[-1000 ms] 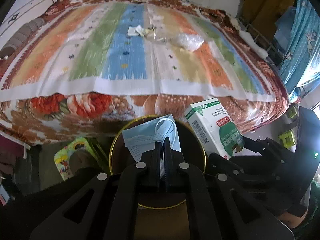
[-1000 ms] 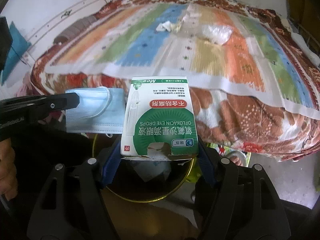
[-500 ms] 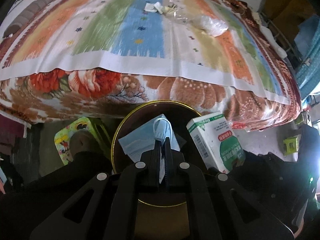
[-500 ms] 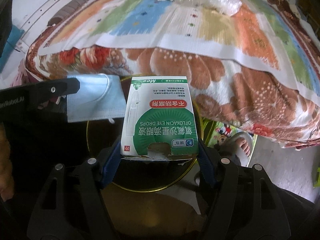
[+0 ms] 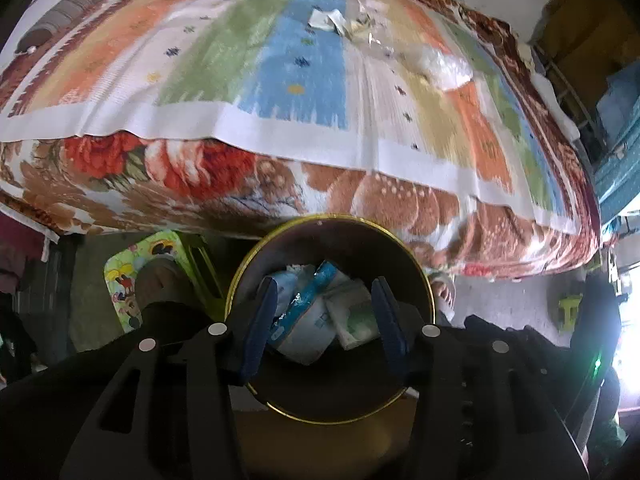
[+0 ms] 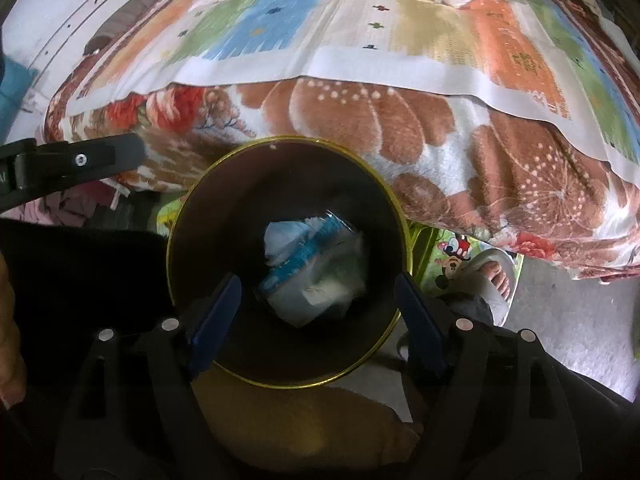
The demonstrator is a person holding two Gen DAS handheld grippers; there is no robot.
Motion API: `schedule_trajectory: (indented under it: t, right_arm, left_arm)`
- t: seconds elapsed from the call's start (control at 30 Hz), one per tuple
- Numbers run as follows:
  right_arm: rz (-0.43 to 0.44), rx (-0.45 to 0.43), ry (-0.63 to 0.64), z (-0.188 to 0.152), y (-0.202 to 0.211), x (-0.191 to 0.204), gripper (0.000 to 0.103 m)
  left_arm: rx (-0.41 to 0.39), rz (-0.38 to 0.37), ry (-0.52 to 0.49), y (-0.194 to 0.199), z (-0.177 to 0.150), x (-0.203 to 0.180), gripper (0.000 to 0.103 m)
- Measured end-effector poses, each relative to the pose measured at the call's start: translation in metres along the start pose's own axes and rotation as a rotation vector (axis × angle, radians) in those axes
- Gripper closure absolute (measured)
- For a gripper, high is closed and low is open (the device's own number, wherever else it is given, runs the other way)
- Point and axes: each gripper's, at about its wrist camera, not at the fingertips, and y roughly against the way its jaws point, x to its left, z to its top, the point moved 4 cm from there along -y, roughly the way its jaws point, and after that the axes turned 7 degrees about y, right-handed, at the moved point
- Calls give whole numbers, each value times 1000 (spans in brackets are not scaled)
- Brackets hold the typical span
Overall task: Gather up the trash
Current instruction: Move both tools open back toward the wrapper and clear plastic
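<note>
On your far left in the left wrist view, a cartoon-printed green stool (image 5: 124, 280) stands on the floor beside the round bin (image 5: 256, 272), a dark, smooth-walled cylinder with a thin gold rim. Above both lies the bed, a plush floral blanket (image 5: 180, 176) under a flat woven cover (image 5: 280, 80) striped in orange, green, blue and cream.

Your left gripper (image 5: 326, 326) hangs over the bin mouth with its blue-padded fingers (image 5: 260, 320) spread wide and nothing between them. Half a second ago they were pressed together on the pale blue face mask; now that mask lies down in the bin among the collected trash (image 5: 320, 312) — soft white and blue pieces, a crinkly blue wrapper and the green-and-white carton, all jumbled together.

Your right gripper (image 6: 318, 316) is likewise parted and empty, its fingers (image 6: 216, 316) set either side of the bin's (image 6: 188, 216) near rim. Before, they clamped the eye-drop carton; it now sits blurred in the trash pile (image 6: 312, 268) at the bottom. One black finger of your left gripper (image 6: 100, 158) crosses the left edge of this view, clear of the bin.

Further right on the bed, well away from the bin, crumpled white paper scraps (image 5: 332, 20) and a glossy clear plastic bag (image 5: 444, 66) remain on the striped cover, in the same spot as before.
</note>
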Motion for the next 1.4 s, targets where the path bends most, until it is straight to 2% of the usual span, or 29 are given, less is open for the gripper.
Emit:
schedule_trajectory:
  t: [0.13, 0.23, 0.3, 0.37, 0.5, 0.53, 0.63, 0.83, 0.97, 1.1, 1.27, 1.4]
  right_arm:
    - [-6, -49, -16, 9, 9, -6, 23]
    - [-6, -95, -25, 18, 19, -11, 22]
    - [-9, -118, -33, 24, 24, -14, 22]
    - [-7, -139, -43, 31, 29, -18, 21]
    - [-1, -180, -58, 47, 36, -22, 18]
    - [-5, -192, -61, 50, 38, -24, 14]
    - [-27, -221, -55, 63, 42, -26, 12]
    - [-38, -264, -46, 92, 45, -28, 9]
    - [-41, -282, -39, 107, 46, -28, 9]
    - [-50, -289, -21, 122, 44, -27, 9]
    - [-58, -302, -5, 142, 42, -28, 9]
    - [-56, -318, 4, 157, 42, -31, 9]
  left_arm:
    - [-50, 3, -9, 11, 10, 0, 46]
    - [-74, -32, -29, 19, 21, -5, 34]
    - [-100, -42, -52, 26, 30, -9, 30]
    - [-139, -39, -50, 33, 41, -10, 25]
    - [-188, -29, -46, 39, 63, -11, 22]
    - [-212, -14, -49, 41, 71, -11, 18]
    - [-271, 4, -38, 46, 91, -11, 7]
    - [-251, 49, -66, 27, 124, -19, 6]
    - [-271, 51, -92, 24, 139, -27, 6]
    - [-299, 42, -120, 22, 156, -33, 6]
    - [-293, 15, -116, 11, 178, -32, 6]
    - [-277, -37, -113, 1, 198, -32, 6]
